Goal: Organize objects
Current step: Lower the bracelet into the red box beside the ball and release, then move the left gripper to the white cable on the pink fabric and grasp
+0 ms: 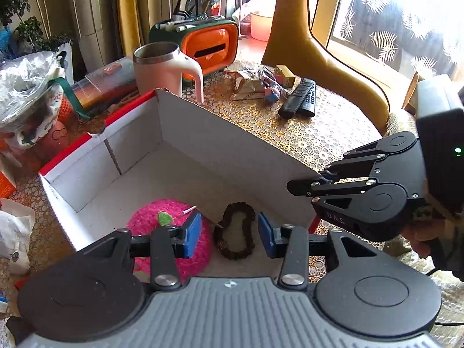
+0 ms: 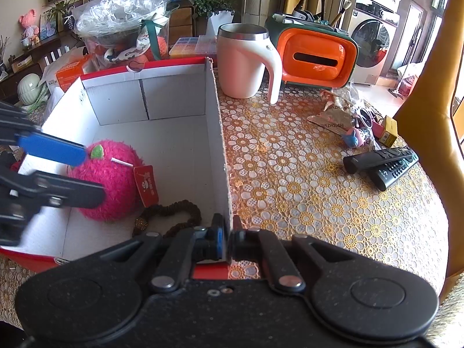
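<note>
A white cardboard box [image 1: 220, 142] with red outside stands open on the lace-covered table. Inside lie a pink fuzzy apple toy [image 1: 145, 220] and a dark bead bracelet [image 1: 236, 233]. My left gripper [image 1: 229, 233] is open above the bracelet, blue pads either side, empty. My right gripper [image 2: 228, 242] is shut on the box's right wall [image 2: 216, 133] near its front corner; it also shows in the left wrist view [image 1: 301, 187]. In the right wrist view the toy [image 2: 116, 179] carries a red tag, the bracelet [image 2: 171, 214] lies beside it, and the left gripper's fingers [image 2: 55, 148] hover over the box.
On the table right of the box lie two black remotes [image 2: 382, 163], a crumpled wrapper [image 2: 333, 116], a small pink toy [image 2: 355, 137] and a yellow box [image 2: 388, 132]. A pink mug [image 2: 246, 61] and an orange tissue holder [image 2: 314, 55] stand behind. Bags and clutter crowd the left. A yellow chair [image 1: 316, 58] stands at the right.
</note>
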`<state>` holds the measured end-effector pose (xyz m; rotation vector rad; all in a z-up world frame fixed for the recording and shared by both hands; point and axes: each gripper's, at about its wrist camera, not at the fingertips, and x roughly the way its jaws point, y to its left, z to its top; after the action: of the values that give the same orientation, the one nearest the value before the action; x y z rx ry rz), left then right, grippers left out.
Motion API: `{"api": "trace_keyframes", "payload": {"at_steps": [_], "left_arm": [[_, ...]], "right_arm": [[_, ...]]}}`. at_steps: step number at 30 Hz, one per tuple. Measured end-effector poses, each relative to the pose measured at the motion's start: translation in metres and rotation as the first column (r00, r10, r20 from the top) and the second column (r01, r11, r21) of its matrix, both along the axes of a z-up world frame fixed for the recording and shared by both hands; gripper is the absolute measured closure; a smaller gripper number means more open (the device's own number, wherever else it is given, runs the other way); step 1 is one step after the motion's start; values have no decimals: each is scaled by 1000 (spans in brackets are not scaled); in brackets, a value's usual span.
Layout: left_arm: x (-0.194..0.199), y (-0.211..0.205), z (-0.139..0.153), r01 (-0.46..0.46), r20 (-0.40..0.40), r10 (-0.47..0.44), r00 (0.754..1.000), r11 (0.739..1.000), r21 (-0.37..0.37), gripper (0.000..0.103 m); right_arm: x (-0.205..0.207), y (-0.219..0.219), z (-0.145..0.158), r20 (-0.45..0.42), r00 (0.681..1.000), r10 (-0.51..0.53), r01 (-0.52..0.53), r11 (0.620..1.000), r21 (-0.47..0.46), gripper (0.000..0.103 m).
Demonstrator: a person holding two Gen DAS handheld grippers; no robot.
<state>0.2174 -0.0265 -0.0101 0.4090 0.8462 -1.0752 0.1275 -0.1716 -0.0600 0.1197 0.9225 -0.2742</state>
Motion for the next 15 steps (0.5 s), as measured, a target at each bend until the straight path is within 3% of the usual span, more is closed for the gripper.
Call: {"api": "trace_keyframes", "payload": {"at_steps": [2,6,9,15], "left_arm": [[-4,16,8,-13,7,13,1000,1000,-23,61],[-10,49,20,-62,32,64,997,996,-60,43],[-8,77,27,-118,27,121,992,989,-90,37],[-1,138,34,-258,16,262,965,957,-135,24]], "right_arm": [[0,0,0,-1,1000,1,-1,1000,-1,98],[0,1,-1,-2,1000,2,-2,1000,-5,97],[0,2,-1,-2,1000,6,-6,1000,-7,95],[1,4,-1,-12,1000,11,-12,1000,-24,96]]}}
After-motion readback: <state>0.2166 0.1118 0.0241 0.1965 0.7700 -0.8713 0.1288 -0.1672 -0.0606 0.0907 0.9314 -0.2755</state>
